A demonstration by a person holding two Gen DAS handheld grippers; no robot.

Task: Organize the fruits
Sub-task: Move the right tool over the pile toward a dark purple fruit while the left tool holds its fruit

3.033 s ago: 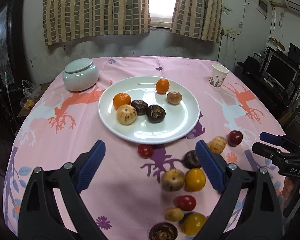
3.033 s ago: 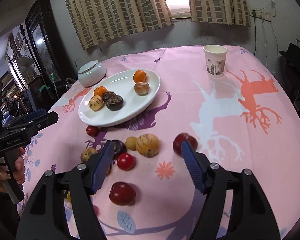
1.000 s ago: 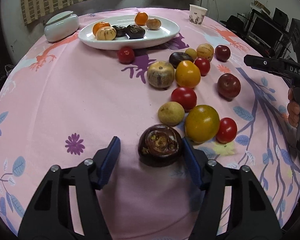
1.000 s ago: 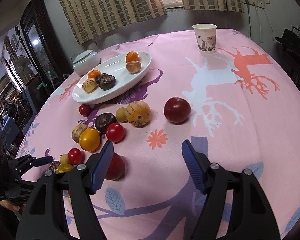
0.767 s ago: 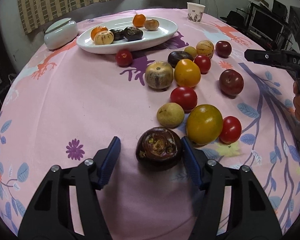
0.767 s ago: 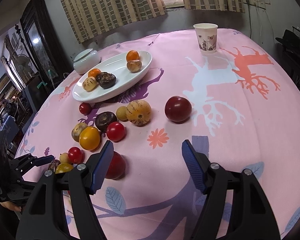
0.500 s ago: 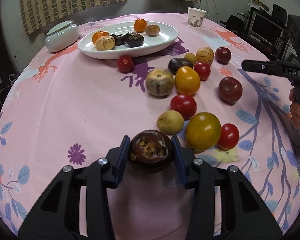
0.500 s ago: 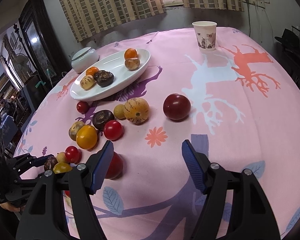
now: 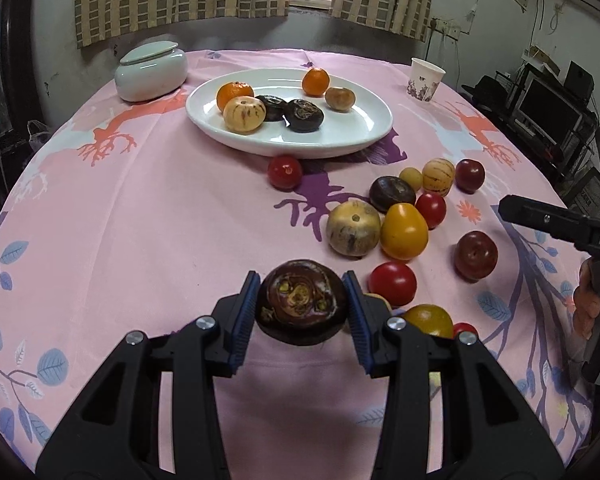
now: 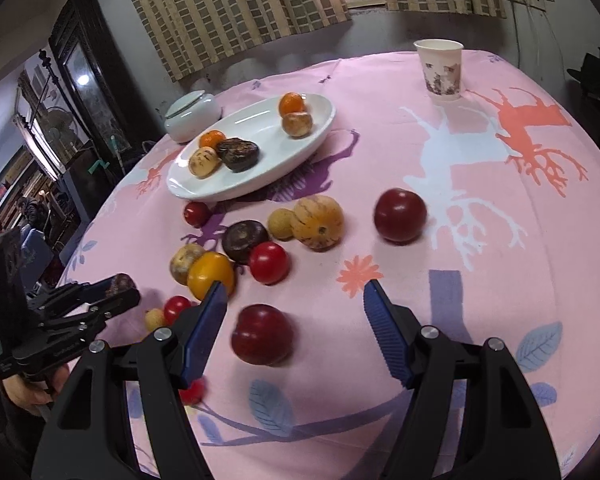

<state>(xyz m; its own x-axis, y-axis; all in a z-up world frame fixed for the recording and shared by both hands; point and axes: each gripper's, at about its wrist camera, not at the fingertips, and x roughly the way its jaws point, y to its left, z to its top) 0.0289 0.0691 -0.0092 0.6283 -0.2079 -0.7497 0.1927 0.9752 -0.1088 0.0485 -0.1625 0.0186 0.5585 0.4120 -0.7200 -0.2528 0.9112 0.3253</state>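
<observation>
The dark fruit is round and flattened, deep purple-brown, with a ringed, yellow-flecked end turned toward the left wrist camera. It sits clamped between the blue pads of the left gripper, one pad pressed to each side, at the near middle of the pink cloth. Whether it rests on the cloth or hangs just above it cannot be told. From the right wrist view the left gripper appears at the far left, angled toward the loose fruit, with the dark fruit at its tip and a hand on its grip below.

The right gripper is held low over the near edge of the cloth, jaws wide apart and holding nothing. A dark red plum lies on the cloth between its fingers, closer to the left one and touching neither.

Farther off, the white plate holds six fruits: two oranges, a striped yellow one, two dark ones and a brown one. Loose fruit lies scattered right of centre between plate and grippers. A lidded jar stands left of the plate, a paper cup to its far right.
</observation>
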